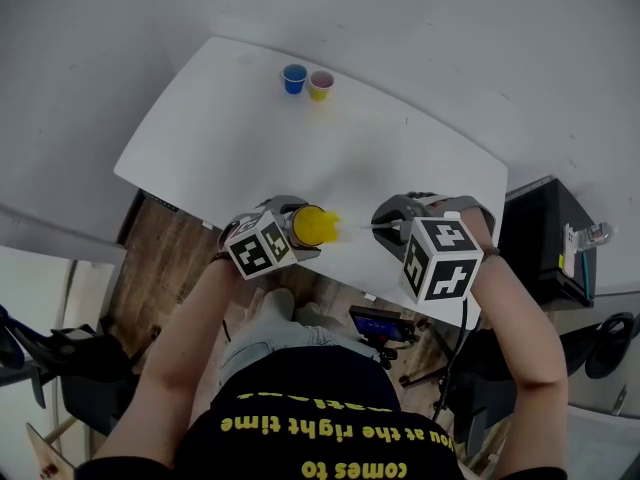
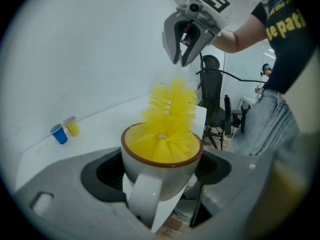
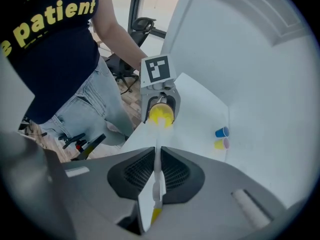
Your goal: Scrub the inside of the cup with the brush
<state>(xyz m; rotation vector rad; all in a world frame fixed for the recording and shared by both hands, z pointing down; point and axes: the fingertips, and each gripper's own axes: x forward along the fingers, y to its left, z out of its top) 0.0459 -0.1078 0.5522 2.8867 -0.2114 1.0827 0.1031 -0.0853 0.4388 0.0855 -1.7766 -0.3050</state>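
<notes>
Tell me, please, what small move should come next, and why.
Probably push the yellow bristle brush deeper: the right claw is shut on its thin white handle, but many bristles stand above the brown-rimmed white ceramic cup that the left claw grips.

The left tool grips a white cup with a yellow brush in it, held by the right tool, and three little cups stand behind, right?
No: the head view shows only two little cups, a blue cup and a yellow cup. Otherwise right: left tool on the white cup, yellow brush in it, held by the right tool.
</notes>
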